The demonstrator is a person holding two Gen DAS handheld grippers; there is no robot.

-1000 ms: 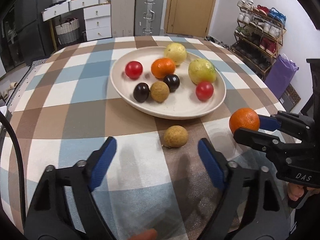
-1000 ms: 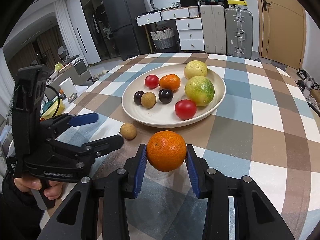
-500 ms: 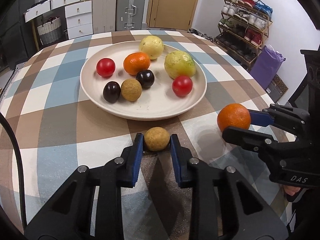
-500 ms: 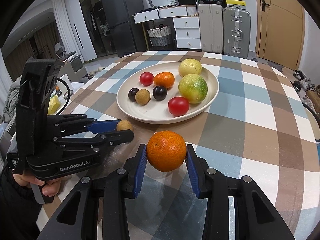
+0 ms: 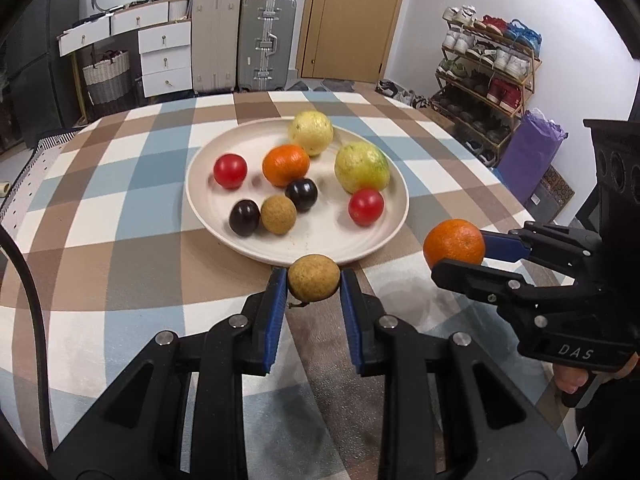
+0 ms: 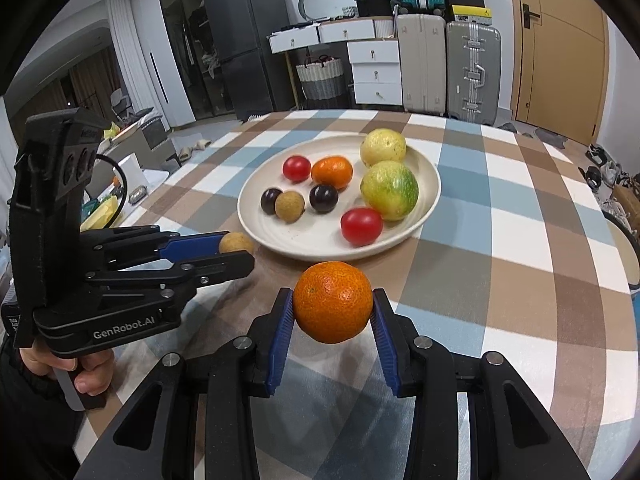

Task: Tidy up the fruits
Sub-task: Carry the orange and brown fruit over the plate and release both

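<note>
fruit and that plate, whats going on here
A person is sorting fruit with a handheld gripper in each hand. The left gripper is shut on a small tan round fruit, just in front of the cream round plate. The right gripper is shut on a bright orange mandarin. Eight fruits already lie on the plate, on the checked tablecloth.

Bright, even indoor light; fisheye-warped, dark corners.

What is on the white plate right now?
On the plate: two red tomatoes, one orange, two yellow-green fruits, two dark plums and one tan longan. Whatever lies beneath each fruit is hidden.
</note>
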